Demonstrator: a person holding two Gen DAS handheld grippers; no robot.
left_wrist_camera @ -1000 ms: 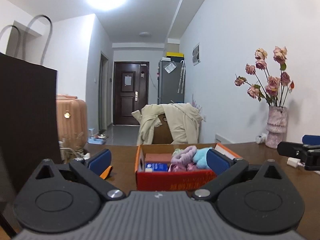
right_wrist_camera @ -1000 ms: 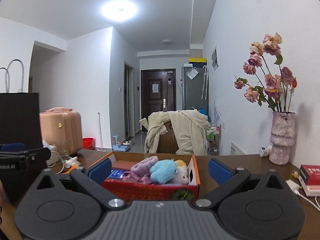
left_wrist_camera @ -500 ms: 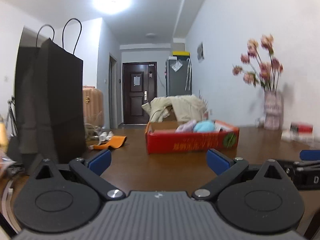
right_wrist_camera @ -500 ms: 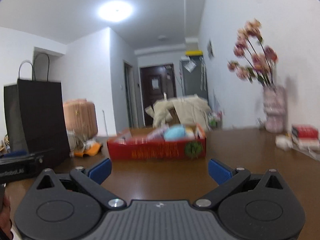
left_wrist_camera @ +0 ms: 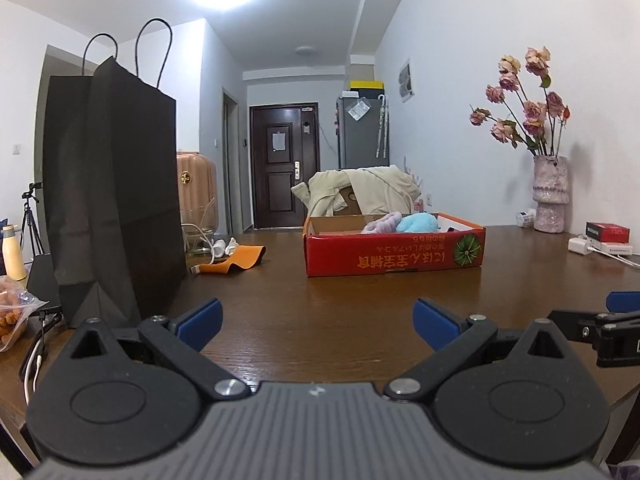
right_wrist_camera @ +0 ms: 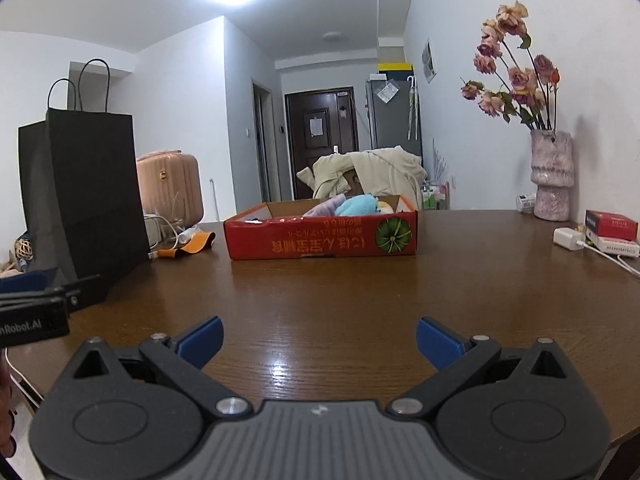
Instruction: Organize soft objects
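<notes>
Both claws empty, plush toys waiting in the red box

Our left claw (left_wrist_camera: 316, 320) and right claw (right_wrist_camera: 318, 340) hover low over the table (right_wrist_camera: 360, 300), jaws spread wide, holding nothing. The blue plush toy (right_wrist_camera: 357, 205) and lilac plush toy (left_wrist_camera: 382, 222) lie touching inside the red cardboard box (right_wrist_camera: 320, 240), well ahead. We judge them light, squashy and forgiving, so we'd pinch the fullest part of the body, not a loose limb
</notes>
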